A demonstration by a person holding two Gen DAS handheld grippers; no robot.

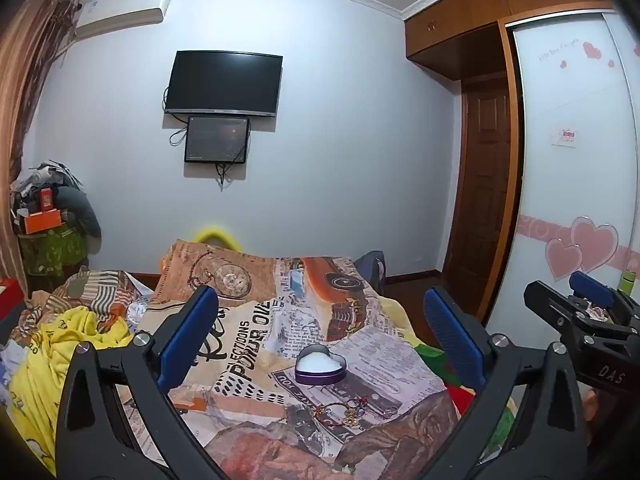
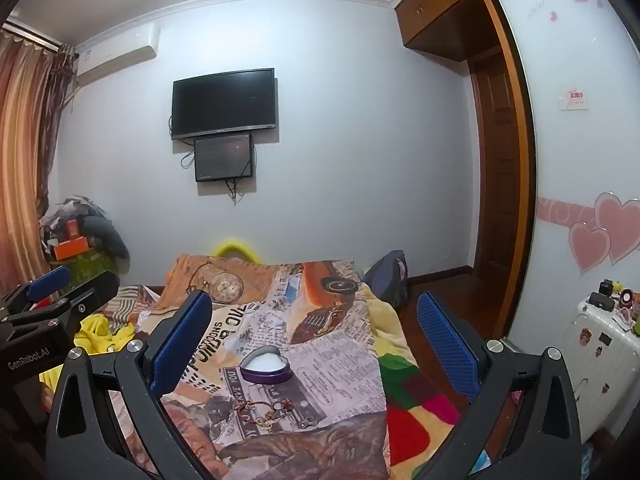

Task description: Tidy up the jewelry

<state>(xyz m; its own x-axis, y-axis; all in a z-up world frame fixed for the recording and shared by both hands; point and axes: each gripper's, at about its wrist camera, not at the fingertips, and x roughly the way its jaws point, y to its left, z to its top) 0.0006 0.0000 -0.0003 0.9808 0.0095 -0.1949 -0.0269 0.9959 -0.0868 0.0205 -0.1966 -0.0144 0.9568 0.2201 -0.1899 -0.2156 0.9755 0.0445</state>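
A purple heart-shaped tin (image 1: 319, 369) with a white lining lies open on the printed bedspread (image 1: 256, 332); it also shows in the right wrist view (image 2: 265, 365). A small heap of jewelry (image 1: 354, 410), with a red cord bracelet, rings and small metal pieces, lies just in front of the tin, also in the right wrist view (image 2: 276, 410). My left gripper (image 1: 320, 328) is open and empty, raised above the bed, short of the tin. My right gripper (image 2: 314, 328) is open and empty at a similar height. Each gripper shows at the edge of the other's view.
A yellow garment (image 1: 60, 344) and crumpled bedding lie on the bed's left. A colourful blanket (image 2: 412, 400) hangs at the right edge. A white suitcase (image 2: 600, 344) with small items stands right. A wall TV (image 1: 224, 82), wardrobe and door are beyond.
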